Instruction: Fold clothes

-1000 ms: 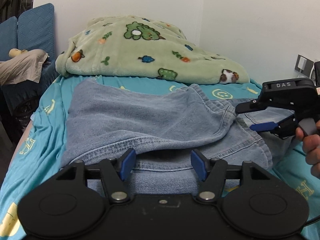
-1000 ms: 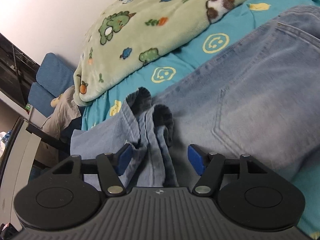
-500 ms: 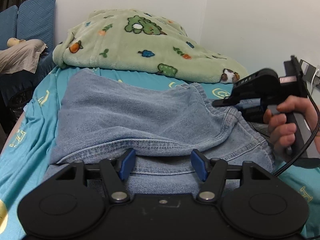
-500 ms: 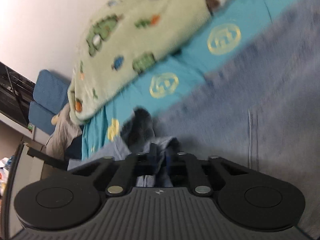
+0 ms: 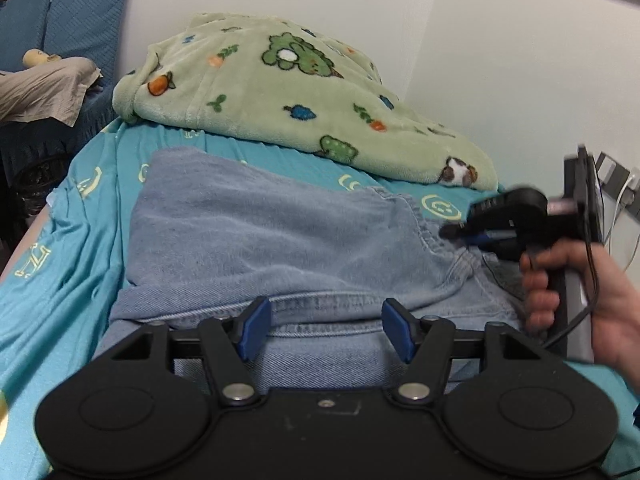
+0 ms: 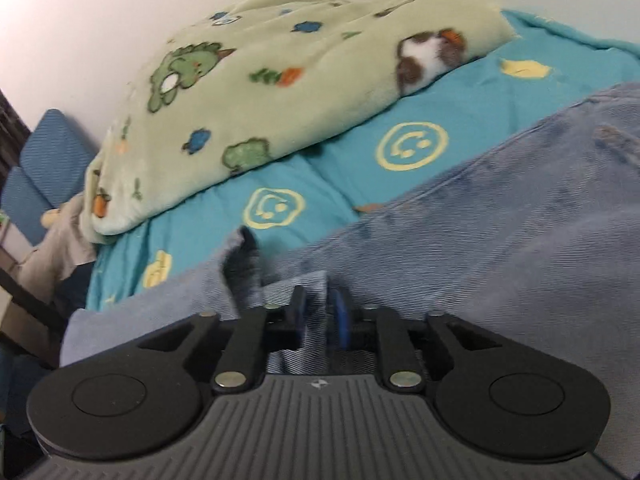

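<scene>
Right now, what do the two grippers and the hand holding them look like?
Left gripper: black body with two round discs, silver pivot screws, blue finger pads. Right gripper: same black linkage, blue pads, a ribbed grey top bearing a small logo. In the left wrist view it has a black cable, held by a bare right hand; no sleeve shows.

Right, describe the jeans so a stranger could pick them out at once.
Start at the bed with the teal sheet printed with yellow smiley faces. The jeans lie spread across its middle, in front of the bunched green cartoon blanket. They are the only faded blue denim there, and the right hand-held gripper is pinching one edge.
</scene>
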A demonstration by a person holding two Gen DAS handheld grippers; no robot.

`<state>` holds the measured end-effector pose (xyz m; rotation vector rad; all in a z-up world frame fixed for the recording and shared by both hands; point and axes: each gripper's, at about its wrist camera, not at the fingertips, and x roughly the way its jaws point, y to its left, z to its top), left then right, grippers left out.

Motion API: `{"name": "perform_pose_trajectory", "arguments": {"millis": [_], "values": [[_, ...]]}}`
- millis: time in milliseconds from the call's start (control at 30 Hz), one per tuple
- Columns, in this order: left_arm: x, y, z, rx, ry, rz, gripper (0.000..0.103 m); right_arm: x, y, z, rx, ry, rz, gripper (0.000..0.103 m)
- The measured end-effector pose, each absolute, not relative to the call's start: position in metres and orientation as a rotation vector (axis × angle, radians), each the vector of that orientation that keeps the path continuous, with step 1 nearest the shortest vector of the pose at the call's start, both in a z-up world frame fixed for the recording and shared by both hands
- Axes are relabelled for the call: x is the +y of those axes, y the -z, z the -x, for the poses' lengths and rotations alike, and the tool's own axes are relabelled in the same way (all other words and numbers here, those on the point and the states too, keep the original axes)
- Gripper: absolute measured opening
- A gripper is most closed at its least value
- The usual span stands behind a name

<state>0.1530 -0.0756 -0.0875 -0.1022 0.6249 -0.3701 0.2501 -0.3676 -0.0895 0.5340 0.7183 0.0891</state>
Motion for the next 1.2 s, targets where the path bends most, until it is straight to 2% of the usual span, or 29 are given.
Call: {"name": "perform_pose_trajectory", "arguments": {"millis": [67, 200, 267, 467, 600, 833, 867, 900, 967, 1133, 1200], "values": [[-0.073, 0.085, -0.153, 0.620, 0.356, 0.096, 0.060, -0.372, 0.081, -0.240, 0.690, -0.073, -0.527, 0.047], [-0.069, 0.086, -0.155, 0.615, 0.324, 0.055, 0.060, -0.376, 0.057, -0.210, 0.636, -0.047, -0.510, 0.049], [-0.070, 0.088, -0.155, 0.612, 0.315, 0.024, 0.060, -0.371, 0.053, -0.201, 0.666, -0.095, -0.535, 0.049], [-0.078, 0.095, -0.150, 0.595, 0.314, -0.095, 0.060, -0.345, 0.068, -0.204, 0.768, -0.196, -0.524, 0.049], [-0.082, 0.100, -0.149, 0.589, 0.315, -0.157, 0.060, -0.345, 0.076, -0.207, 0.792, -0.199, -0.562, 0.053], [-0.086, 0.110, -0.155, 0.596, 0.298, -0.192, 0.061, -0.344, 0.075, -0.207, 0.817, -0.261, -0.685, 0.054], [-0.087, 0.111, -0.156, 0.590, 0.293, -0.202, 0.061, -0.343, 0.077, -0.208, 0.821, -0.250, -0.682, 0.052], [-0.088, 0.112, -0.157, 0.583, 0.288, -0.214, 0.061, -0.343, 0.081, -0.209, 0.832, -0.229, -0.682, 0.040], [-0.088, 0.114, -0.159, 0.574, 0.278, -0.229, 0.061, -0.345, 0.085, -0.208, 0.829, -0.203, -0.701, 0.027], [-0.084, 0.112, -0.160, 0.562, 0.256, -0.216, 0.056, -0.349, 0.060, -0.193, 0.724, -0.205, -0.725, 0.022], [-0.081, 0.110, -0.161, 0.553, 0.247, -0.207, 0.045, -0.348, 0.043, -0.185, 0.690, -0.214, -0.706, 0.021]]}}
